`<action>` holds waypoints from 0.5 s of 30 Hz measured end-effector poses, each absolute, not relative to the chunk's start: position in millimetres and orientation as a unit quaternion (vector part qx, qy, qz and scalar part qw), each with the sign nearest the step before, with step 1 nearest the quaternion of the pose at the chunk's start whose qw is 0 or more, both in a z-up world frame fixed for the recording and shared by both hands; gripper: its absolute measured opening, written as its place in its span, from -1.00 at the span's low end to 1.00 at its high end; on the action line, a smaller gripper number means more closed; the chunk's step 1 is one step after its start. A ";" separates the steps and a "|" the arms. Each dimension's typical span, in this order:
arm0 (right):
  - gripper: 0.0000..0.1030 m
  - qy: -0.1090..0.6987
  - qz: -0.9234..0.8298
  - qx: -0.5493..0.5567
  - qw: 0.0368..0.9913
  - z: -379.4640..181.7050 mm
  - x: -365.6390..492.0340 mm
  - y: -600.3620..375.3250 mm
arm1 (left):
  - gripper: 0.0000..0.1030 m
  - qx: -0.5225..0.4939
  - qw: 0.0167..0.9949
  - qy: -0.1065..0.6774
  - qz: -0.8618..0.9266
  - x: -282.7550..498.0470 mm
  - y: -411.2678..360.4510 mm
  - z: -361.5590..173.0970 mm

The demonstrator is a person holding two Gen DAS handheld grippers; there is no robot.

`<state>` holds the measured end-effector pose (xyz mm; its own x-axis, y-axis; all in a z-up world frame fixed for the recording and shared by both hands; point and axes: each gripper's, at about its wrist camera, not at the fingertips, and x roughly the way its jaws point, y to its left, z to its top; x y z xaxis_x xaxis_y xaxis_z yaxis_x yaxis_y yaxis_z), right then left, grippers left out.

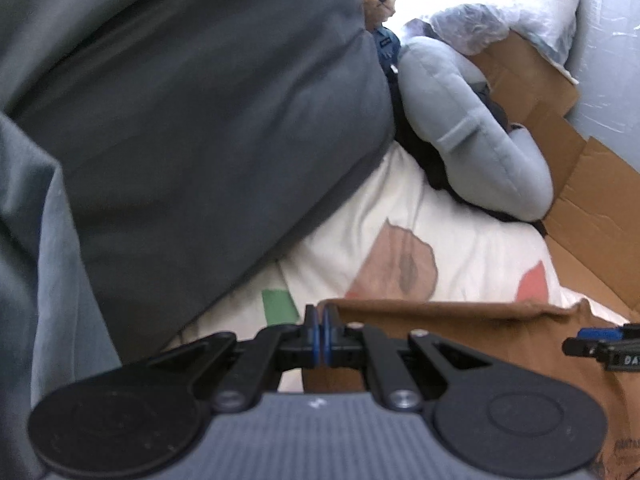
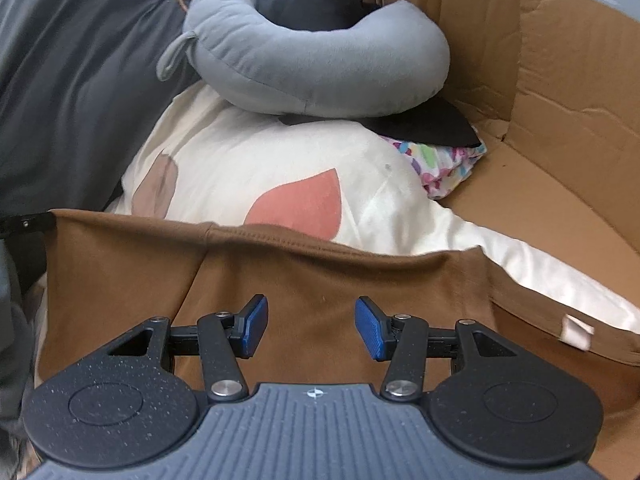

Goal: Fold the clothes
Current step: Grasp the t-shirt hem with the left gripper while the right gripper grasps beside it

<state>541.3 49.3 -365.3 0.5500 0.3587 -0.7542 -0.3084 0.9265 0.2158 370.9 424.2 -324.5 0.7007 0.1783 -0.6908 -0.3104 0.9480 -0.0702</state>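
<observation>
Brown garment [image 2: 312, 280]: plain cloth, lies on the white patterned bedding [image 2: 280, 168], top hem stretched taut.
Left gripper [image 1: 320, 330]: clamped on the hem's corner.
Right gripper [image 2: 311, 326]: jaws apart above the cloth, holding nothing.
Edges: cardboard [image 2: 560, 120] right, dark pillow [image 2: 80, 80] left, grey neck pillow [image 2: 312, 56] beyond.

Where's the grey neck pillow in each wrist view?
Left wrist: grey neck pillow sits upper right of centre, between the dark grey cushion and the cardboard.
Right wrist: grey neck pillow sits top centre, resting on the cream leaf-print pillow.
Shared landmark: the pink leaf print beyond the brown garment.
</observation>
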 end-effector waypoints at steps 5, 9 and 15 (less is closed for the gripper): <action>0.07 0.429 0.188 0.052 0.882 -374.2 560.1 62.4 | -0.96 -0.082 0.919 0.358 0.144 384.5 431.0 -325.3; 0.07 0.419 0.177 0.064 0.888 -374.9 574.1 66.8 | -0.96 -0.078 0.917 0.361 0.147 395.0 434.5 -330.4; 0.09 0.410 0.165 0.069 0.894 -376.4 588.6 71.1 | -0.96 -0.077 0.914 0.366 0.154 409.5 436.1 -339.3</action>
